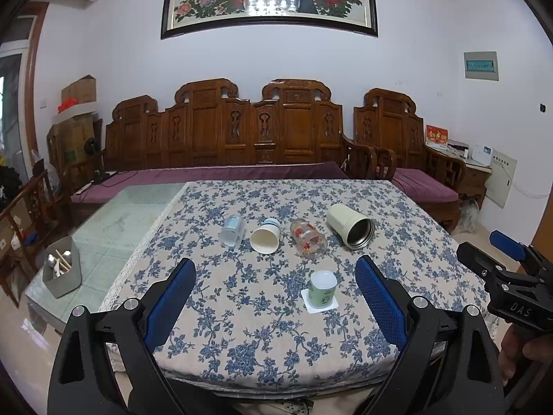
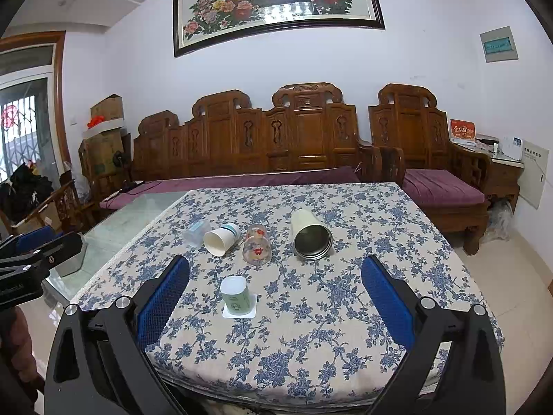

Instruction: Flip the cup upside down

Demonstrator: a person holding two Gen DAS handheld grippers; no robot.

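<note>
A small green cup (image 1: 322, 288) stands bottom up on a white coaster (image 1: 318, 302) near the table's front; it also shows in the right wrist view (image 2: 235, 294). Four cups lie on their sides behind it: a clear plastic one (image 1: 232, 231), a white paper cup (image 1: 264, 236), a floral glass (image 1: 308, 238) and a cream steel-lined tumbler (image 1: 350, 225). My left gripper (image 1: 274, 269) is open and empty, held back from the table's front edge. My right gripper (image 2: 274, 269) is open and empty too, beside it.
A floral cloth (image 1: 276, 339) covers the right part of a glass table. A grey holder (image 1: 62, 269) with utensils stands on the bare glass at the left. A wooden sofa (image 1: 224, 131) stands behind the table.
</note>
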